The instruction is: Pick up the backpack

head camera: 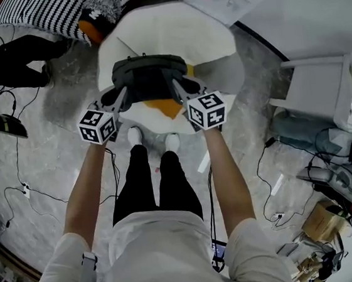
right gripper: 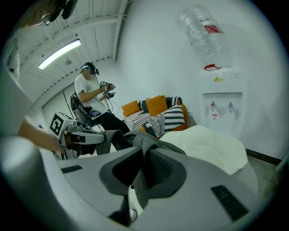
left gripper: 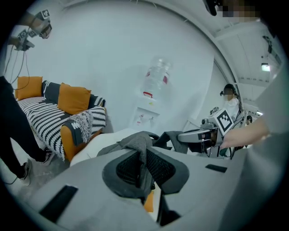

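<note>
The dark grey backpack [head camera: 149, 78] with an orange patch hangs in the air in front of me, over a white beanbag seat [head camera: 202, 36]. My left gripper [head camera: 122, 95] is shut on the backpack's grey left strap [left gripper: 137, 143], which is pinched between the pads. My right gripper [head camera: 178, 89] is shut on the right strap [right gripper: 145, 146] in the same way. In the left gripper view my left gripper [left gripper: 143, 170] faces the right gripper [left gripper: 198, 135]. In the right gripper view my right gripper [right gripper: 143, 170] faces the left gripper [right gripper: 83, 137]. The backpack's body is mostly hidden below the jaws in both gripper views.
A striped sofa [head camera: 54, 15] with orange cushions [left gripper: 72, 98] stands at the far left. A water dispenser [right gripper: 221, 108] is against the wall. A white chair [head camera: 321, 89], boxes and cables crowd the right floor. Another person [right gripper: 90, 92] with grippers stands beyond.
</note>
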